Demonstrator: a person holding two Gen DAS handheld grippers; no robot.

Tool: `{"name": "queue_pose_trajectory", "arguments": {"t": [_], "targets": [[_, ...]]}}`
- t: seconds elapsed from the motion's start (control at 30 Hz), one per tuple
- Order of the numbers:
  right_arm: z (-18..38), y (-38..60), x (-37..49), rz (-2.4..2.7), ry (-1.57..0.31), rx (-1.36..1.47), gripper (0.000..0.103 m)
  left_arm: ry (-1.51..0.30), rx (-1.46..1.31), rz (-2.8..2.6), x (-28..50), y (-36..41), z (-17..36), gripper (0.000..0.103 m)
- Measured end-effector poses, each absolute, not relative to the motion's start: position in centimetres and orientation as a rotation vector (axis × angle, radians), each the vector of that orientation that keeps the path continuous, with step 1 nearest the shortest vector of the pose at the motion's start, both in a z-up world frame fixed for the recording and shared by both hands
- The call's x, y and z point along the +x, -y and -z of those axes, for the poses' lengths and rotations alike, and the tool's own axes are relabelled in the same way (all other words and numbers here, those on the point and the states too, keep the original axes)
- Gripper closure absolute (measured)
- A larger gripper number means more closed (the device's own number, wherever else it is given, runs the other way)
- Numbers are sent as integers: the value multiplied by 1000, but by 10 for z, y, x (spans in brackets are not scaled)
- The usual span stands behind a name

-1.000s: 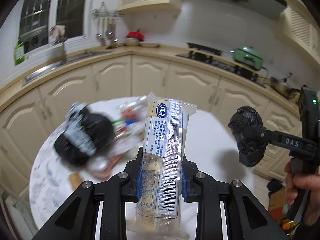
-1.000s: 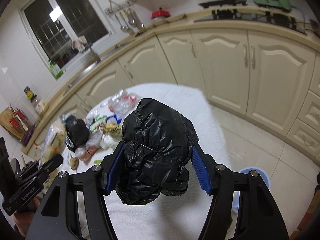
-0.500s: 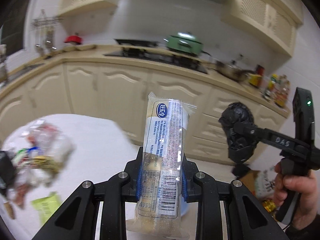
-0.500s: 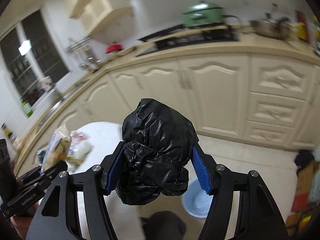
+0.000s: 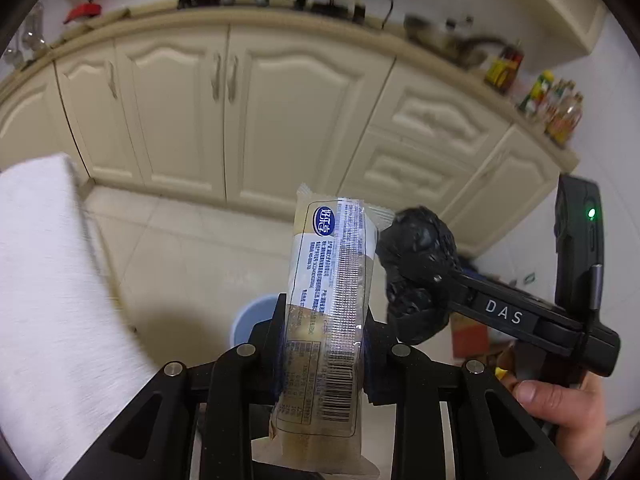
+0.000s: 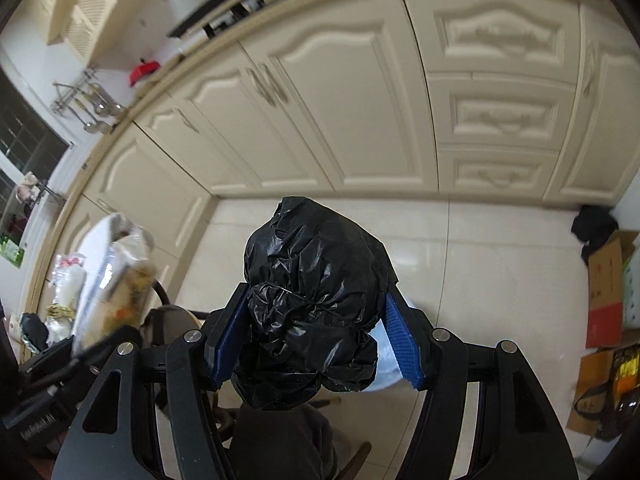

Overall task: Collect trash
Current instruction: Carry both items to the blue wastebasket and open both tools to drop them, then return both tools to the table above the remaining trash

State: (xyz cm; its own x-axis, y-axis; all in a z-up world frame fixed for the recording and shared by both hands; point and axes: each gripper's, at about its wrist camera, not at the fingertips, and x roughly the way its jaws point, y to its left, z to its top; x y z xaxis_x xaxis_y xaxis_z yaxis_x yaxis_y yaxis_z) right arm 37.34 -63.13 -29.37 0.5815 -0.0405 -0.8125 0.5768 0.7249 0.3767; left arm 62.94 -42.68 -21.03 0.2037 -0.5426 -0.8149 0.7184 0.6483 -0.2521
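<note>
My left hand-held gripper (image 5: 324,356) squeezes a snack wrapper (image 5: 332,312) standing up between its pads; my right hand-held gripper (image 6: 316,340) hugs a scrunched black bag (image 6: 312,312); the blue bin (image 5: 256,316) sits just below both, so I think I can drop them in.

A clear snack wrapper (image 5: 330,316) — long, with a blue oval logo at its top, printed text and a barcode low down — stands nearly upright, clamped at mid-length. Just to its right hangs a crumpled black plastic bag (image 6: 312,312), bunched into a glossy lump, squeezed between blue pads. Below both, on the pale tiled floor, sits a light-blue bin (image 5: 252,320) — mostly hidden.
</note>
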Motion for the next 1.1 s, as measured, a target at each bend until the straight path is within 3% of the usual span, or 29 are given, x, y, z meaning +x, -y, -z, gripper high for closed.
{"name": "queue_pose_trajectory", "arguments": {"t": [0.17,0.2,0.23,0.27,0.37,0.43,0.53,0.7,1.1], "targets": [[337,645,390,389,-969,733,35,-1144,287,847,663,472,246,72],[343,648,391,390,-981,741,35,-1149,306,837,672,479,252,60],[349,650,392,389,-991,749,35,-1150,328,819,676,491,256,40],[355,651,392,391,-1000,759,34,-1151,346,803,679,497,259,33],[363,655,388,399,-1000,791,23,-1125,376,796,682,520,263,27],[364,655,385,410,-1001,801,19,-1095,392,764,683,524,263,16],[361,655,376,444,-988,808,0,-1053,381,755,680,516,256,12],[347,649,367,482,-979,800,0,-958,358,728,661,486,228,1],[252,588,375,439,-844,688,0,-753,228,670,580,325,136,1]]}}
